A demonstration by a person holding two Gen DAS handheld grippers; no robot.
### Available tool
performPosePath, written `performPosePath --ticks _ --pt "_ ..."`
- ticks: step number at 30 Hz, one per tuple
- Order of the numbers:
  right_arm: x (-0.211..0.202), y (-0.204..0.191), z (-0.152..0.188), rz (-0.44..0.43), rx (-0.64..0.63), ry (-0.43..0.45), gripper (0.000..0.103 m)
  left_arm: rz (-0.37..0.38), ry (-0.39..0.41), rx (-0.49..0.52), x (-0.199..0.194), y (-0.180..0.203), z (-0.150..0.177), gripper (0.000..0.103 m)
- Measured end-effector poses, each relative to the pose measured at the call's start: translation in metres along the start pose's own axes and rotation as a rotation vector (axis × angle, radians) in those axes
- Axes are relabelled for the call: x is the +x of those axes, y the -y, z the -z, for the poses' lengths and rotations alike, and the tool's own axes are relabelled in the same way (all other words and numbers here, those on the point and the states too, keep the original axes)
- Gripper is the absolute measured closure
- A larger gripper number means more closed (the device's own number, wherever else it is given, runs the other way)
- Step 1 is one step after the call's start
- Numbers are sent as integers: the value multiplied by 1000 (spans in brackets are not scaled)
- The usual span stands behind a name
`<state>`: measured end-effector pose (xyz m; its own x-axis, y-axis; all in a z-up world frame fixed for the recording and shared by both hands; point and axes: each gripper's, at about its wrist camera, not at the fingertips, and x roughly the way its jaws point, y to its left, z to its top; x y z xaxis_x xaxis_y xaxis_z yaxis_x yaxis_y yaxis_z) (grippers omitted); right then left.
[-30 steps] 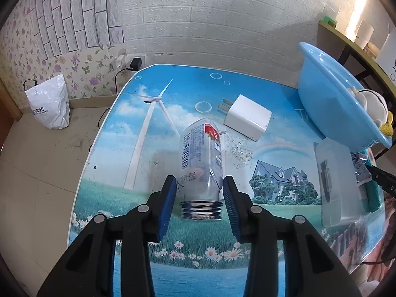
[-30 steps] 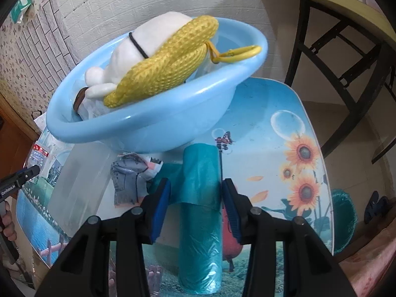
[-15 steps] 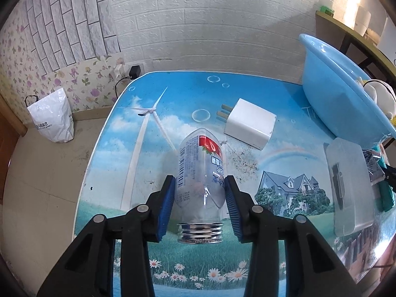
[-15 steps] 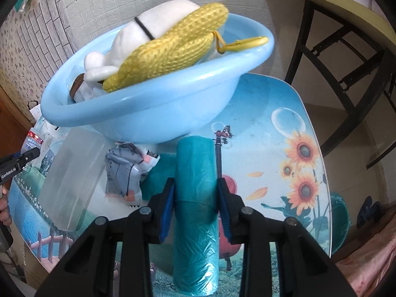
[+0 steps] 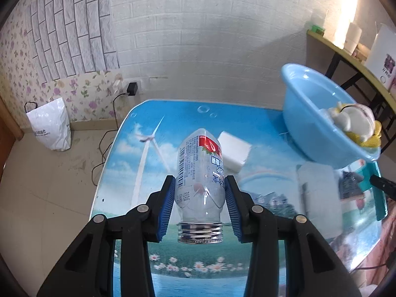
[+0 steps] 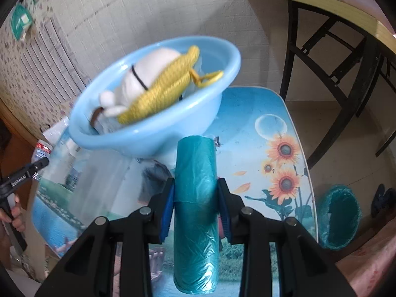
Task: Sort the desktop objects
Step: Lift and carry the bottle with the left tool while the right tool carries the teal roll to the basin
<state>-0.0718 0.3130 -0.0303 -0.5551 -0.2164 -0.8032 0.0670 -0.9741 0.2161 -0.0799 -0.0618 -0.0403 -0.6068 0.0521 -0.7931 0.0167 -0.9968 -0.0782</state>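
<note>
both grippers carry something, so the step in hand looks like the carry toward the blue basin [image 6: 153, 133], the landmark here. the left gripper [image 5: 200, 205] has its fingers clamped on a clear plastic bottle [image 5: 200, 173], which is held off the table [image 5: 267, 133] with its silver threaded neck pointing back at the camera and no cap on it — the basin sits ahead and to the right of it. the right gripper [image 6: 195, 205] has its fingers pressed onto a roll of teal bags [image 6: 195, 198], also lifted, with the basin just beyond its far end and a little left. the basin already holds a white soft toy [image 6: 148, 74] and a yellow knitted thing [image 6: 163, 86]. left of the basin on the table are a white charger block [image 5: 235, 153] and a clear plastic box [image 5: 314, 193], untouched. my guess is the next move calls for bringing each load over the basin's rim and only then letting go, one side at a time so the grippers don't collide.
</note>
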Motion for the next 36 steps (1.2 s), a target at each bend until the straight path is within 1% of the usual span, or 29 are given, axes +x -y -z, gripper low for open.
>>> performPosePath --ticks 5,7,8,9,10,14,15,17,18,22,25,28,31,36 --pt "-13 10 -4 -69 47 19 71 25 26 4 -13 11 -8 64" --pt "-18 14 -6 -116 76 22 71 56 23 -3 -20 17 -11 64" --pt "-23 18 -6 -161 106 25 71 80 19 -13 -23 19 -13 64" --pt "-26 20 -6 -186 126 29 71 99 20 -19 -26 22 -16 64" --pt "-29 23 -6 -208 144 33 71 106 29 -8 -31 27 -20 64" --pt "-47 34 -10 -295 211 55 71 73 79 69 -41 50 -32 64" --pt "-52 34 -12 -290 199 65 71 70 88 81 -43 55 -35 64" --pt "-64 28 -18 -237 134 99 71 74 100 95 -46 64 -41 64" --pt "-68 26 -21 -225 114 109 71 83 105 101 -47 69 -44 64" --pt "-70 25 -37 -249 87 119 71 126 112 132 -46 93 -55 64" --pt "-62 20 -51 -232 48 124 71 141 112 164 -41 109 -62 64" --pt "-52 20 -58 -240 52 120 71 161 110 194 -34 126 -69 64" --pt "-37 15 -66 -217 29 127 71 165 110 222 -27 137 -75 64" --pt "-14 11 -80 -232 22 110 71 171 104 252 -13 151 -85 64"
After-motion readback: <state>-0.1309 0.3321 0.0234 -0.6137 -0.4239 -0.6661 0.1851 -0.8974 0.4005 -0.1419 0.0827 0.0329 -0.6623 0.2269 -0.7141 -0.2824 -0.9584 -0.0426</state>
